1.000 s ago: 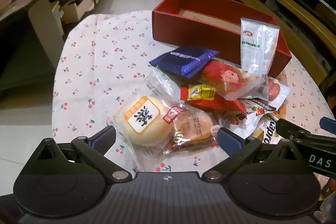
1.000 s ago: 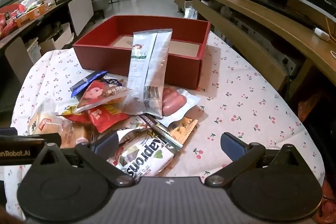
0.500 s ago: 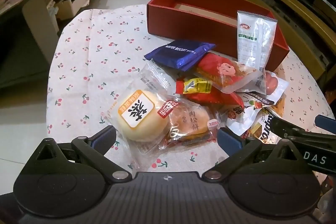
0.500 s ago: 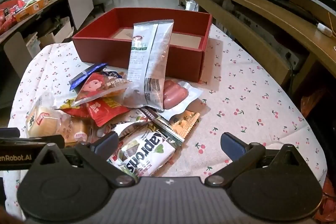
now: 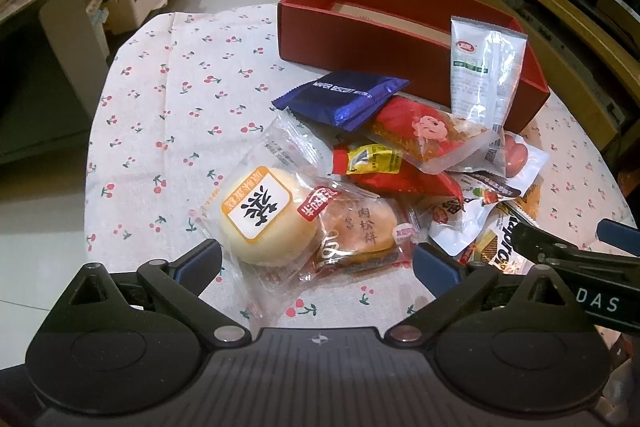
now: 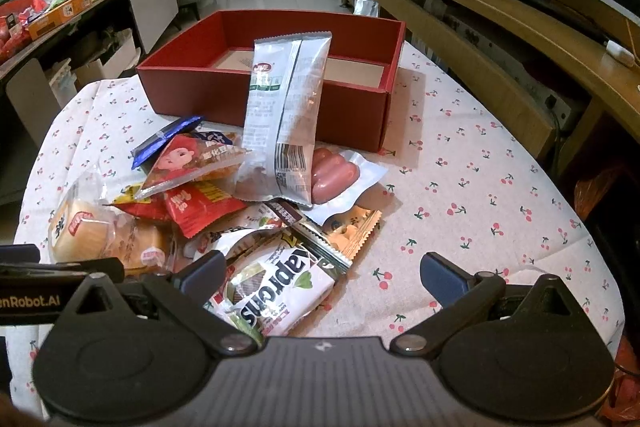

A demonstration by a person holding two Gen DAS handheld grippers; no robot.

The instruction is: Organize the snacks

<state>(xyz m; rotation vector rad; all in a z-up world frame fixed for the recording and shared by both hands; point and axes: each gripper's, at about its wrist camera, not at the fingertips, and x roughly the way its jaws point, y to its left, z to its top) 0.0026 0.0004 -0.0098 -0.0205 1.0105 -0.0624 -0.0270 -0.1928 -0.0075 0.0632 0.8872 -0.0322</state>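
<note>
A pile of snack packets lies on the cherry-print tablecloth [image 5: 168, 99] in front of an empty red box [image 5: 384, 43] [image 6: 280, 95]. Nearest my open, empty left gripper [image 5: 316, 261] are a round white bun [image 5: 260, 215] and a brown pastry [image 5: 360, 231]. Behind them lie a blue biscuit packet [image 5: 344, 97], red packets [image 5: 400, 179] and a silver packet [image 5: 480, 67] leaning on the box. My open, empty right gripper [image 6: 320, 271] hovers over a white "Kaprons" packet [image 6: 272, 287], with a sausage pack [image 6: 336, 175] farther off.
A long wooden bench [image 6: 500, 27] runs along the right. A cluttered shelf with boxes [image 6: 60, 11] stands at the left. The right gripper's arm [image 5: 576, 267] shows at the right of the left wrist view.
Both grippers have pulled back and risen slightly, so the snack pile and box sit a little farther off. Both stay open. No snack has moved.
</note>
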